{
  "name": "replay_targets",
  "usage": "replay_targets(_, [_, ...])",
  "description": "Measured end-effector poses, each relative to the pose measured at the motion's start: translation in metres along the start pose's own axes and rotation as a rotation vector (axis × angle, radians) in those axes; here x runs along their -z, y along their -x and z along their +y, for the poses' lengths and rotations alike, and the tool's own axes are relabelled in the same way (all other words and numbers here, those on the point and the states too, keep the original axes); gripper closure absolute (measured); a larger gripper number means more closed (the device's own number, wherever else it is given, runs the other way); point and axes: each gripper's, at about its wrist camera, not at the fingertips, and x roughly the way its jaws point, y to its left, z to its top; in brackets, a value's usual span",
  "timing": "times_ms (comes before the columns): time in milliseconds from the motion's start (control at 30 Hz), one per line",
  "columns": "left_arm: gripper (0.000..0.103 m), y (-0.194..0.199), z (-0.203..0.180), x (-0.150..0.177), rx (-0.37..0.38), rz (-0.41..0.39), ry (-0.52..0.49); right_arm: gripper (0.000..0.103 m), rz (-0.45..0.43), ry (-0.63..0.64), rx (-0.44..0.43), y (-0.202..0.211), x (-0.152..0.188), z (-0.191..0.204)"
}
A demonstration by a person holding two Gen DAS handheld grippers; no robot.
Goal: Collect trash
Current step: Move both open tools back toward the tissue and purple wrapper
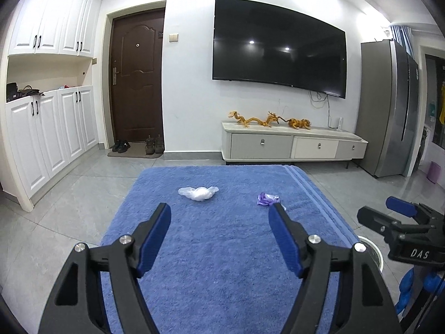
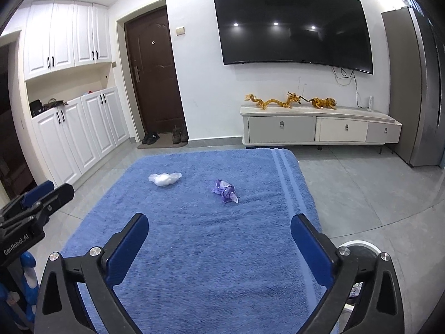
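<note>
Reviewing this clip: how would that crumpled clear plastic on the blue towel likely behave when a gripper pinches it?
The crumpled clear plastic looks thin and film-like, so it will probably squash flat between the pads rather than resist. It seems very light, so a nudge may slide it across the blue towel. Its loose tails at both ends would likely dangle. The left gripper is open.

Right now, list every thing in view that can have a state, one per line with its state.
left gripper: open, empty, above the blue towel
right gripper: open, empty
white plastic wad: crumpled, lying on the towel
purple wrapper: crumpled, lying on the towel, apart from the wad
bin: on the floor beside the towel, contents mostly hidden
TV: off
front door: shut
cabinet drawers: shut
</note>
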Motion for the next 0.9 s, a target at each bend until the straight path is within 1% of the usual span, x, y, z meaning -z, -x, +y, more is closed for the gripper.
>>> replay_targets(233, [0.032, 0.02, 0.004, 0.004, -0.007, -0.028, -0.001, 0.0, -0.037, -0.002, 0.008, 0.019, 0.004, 0.007])
replay_targets(433, [0.032, 0.044, 0.005, 0.006, -0.027, -0.078, 0.002, 0.0, -0.085, 0.0, -0.022, 0.038, 0.007, 0.015])
replay_targets(633, [0.032, 0.06, 0.008, 0.009, -0.046, -0.119, 0.008, 0.0, -0.122, 0.021, -0.048, 0.051, 0.009, 0.024])
replay_targets(733, [0.032, 0.064, 0.006, 0.009, -0.049, -0.122, -0.001, 0.0, -0.121, 0.022, -0.071, 0.054, 0.009, 0.027])
replay_targets(900, [0.032, 0.063, 0.003, 0.011, -0.046, -0.096, -0.017, 0.0, -0.105, 0.033, -0.077, 0.052, 0.011, 0.032])
